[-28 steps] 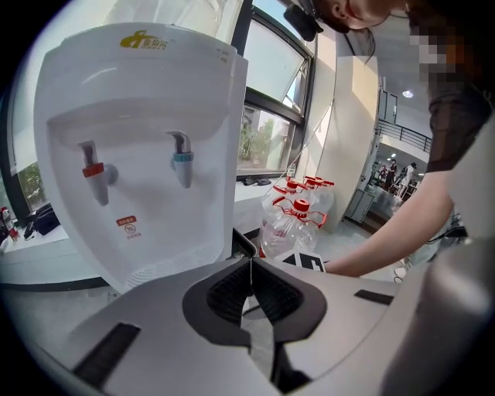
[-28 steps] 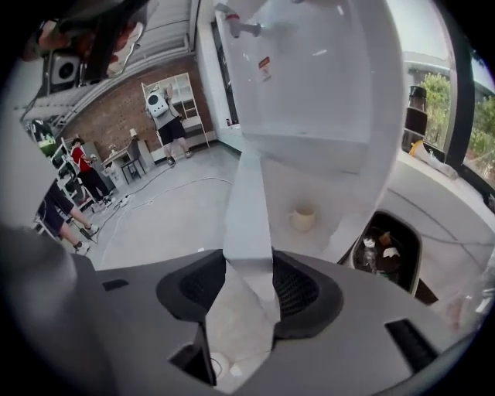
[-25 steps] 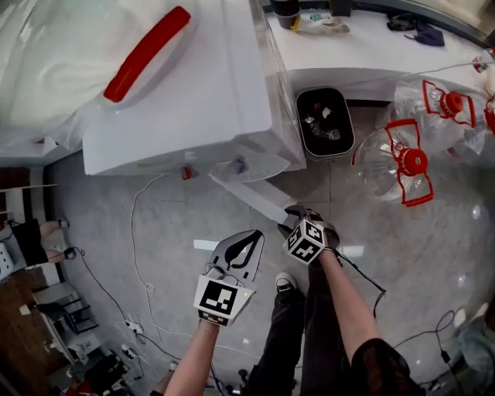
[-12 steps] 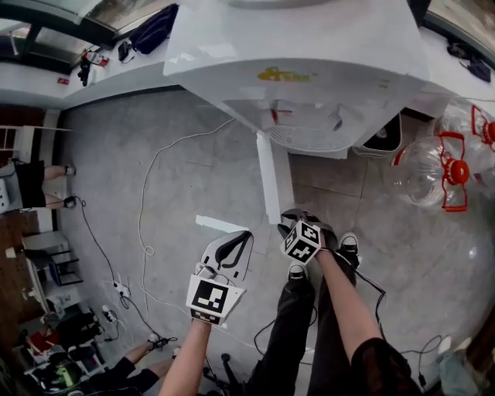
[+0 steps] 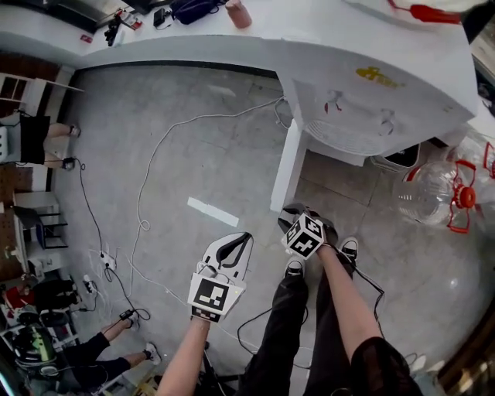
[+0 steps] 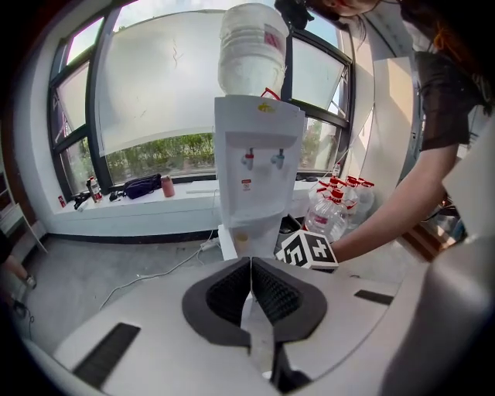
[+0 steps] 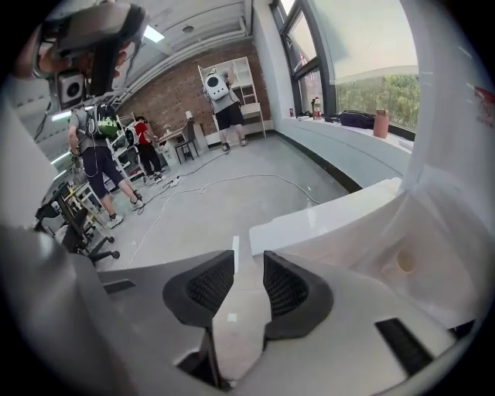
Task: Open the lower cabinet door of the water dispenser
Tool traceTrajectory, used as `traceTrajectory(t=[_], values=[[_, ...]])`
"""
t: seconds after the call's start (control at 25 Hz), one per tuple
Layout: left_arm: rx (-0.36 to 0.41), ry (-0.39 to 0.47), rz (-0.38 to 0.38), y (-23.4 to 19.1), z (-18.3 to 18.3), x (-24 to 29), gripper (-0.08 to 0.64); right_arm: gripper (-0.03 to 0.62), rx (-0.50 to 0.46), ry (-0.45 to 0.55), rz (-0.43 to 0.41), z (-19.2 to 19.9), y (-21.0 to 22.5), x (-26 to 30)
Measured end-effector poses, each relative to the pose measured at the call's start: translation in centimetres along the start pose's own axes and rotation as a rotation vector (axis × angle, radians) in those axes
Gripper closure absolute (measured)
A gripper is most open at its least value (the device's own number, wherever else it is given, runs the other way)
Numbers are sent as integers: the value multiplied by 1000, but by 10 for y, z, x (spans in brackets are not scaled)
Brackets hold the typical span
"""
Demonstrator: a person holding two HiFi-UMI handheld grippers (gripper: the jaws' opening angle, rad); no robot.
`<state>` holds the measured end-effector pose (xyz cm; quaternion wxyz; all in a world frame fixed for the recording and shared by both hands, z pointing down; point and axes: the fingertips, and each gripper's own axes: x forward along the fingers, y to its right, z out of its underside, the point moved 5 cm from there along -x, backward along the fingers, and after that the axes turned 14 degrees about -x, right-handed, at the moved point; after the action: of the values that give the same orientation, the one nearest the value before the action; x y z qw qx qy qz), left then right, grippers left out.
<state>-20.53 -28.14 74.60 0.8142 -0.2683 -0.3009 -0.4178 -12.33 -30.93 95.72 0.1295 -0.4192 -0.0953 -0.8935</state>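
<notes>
Currently in view: a grey floor (image 5: 193,139) seen from above, with a white water dispenser (image 5: 371,85) at the upper right, next to a long white window ledge (image 5: 155,42).
Dispenser: upright, two taps (image 5: 332,100) on its front, a large bottle (image 6: 249,46) upended on top.
Lower cabinet door (image 5: 288,166): swung out from the dispenser's front, roughly square to it, with its free end toward the person's feet.
Right gripper (image 7: 249,259): at the door's free end. Its jaws have just been closing and stand partway apart, and the door's edge appears pinched between the pads.
Left gripper (image 6: 250,263): in the air to the left of the right one, apart from the door. Its pads are pressed together at the tips with nothing between them.
On the floor: a short white tape strip (image 5: 213,211) left of the door's end, and a white cable (image 5: 147,186) curving from the dispenser's side toward the lower left.
Right of the dispenser: clear water jugs (image 5: 433,193) with red handles, and a dark-lined bin (image 5: 402,158) against the dispenser's base.
On the ledge: a dark bag (image 5: 193,9) with a pink cup (image 5: 238,14) beside it.
Person: dark trouser legs and black-and-white shoes (image 5: 292,267) just below the right gripper, both forearms bare.
Background: other people stand by a brick wall far across the room in the right gripper view.
</notes>
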Motion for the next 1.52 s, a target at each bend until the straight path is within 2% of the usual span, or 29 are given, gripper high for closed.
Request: traceTrajectory(t=[0.2,0.36,0.44,0.76,1.04,1.28,1.52], values=[[-6,11,22,20,-16,-19,540,463,104,65,10,-16,-8,-53],[-22,44,57,47,-39,-45,540,463,239,160,54,-41,-8,-118],[-26,55,68,60,-49,-61,540,463,272,203,81,-56,-8,-152],[-28,110,75,95,-90,-125,540,463,306,339,224,-108,-13,-298],[28,163,129,125,-116,-194,540,464,299,385,338,-140,-52,-408],[79,190,217,139,-128,-240,540,465,270,441,420,-186,-87,-470],[179,214,323,147,-121,-276,540,466,292,492,501,-214,-143,-494]])
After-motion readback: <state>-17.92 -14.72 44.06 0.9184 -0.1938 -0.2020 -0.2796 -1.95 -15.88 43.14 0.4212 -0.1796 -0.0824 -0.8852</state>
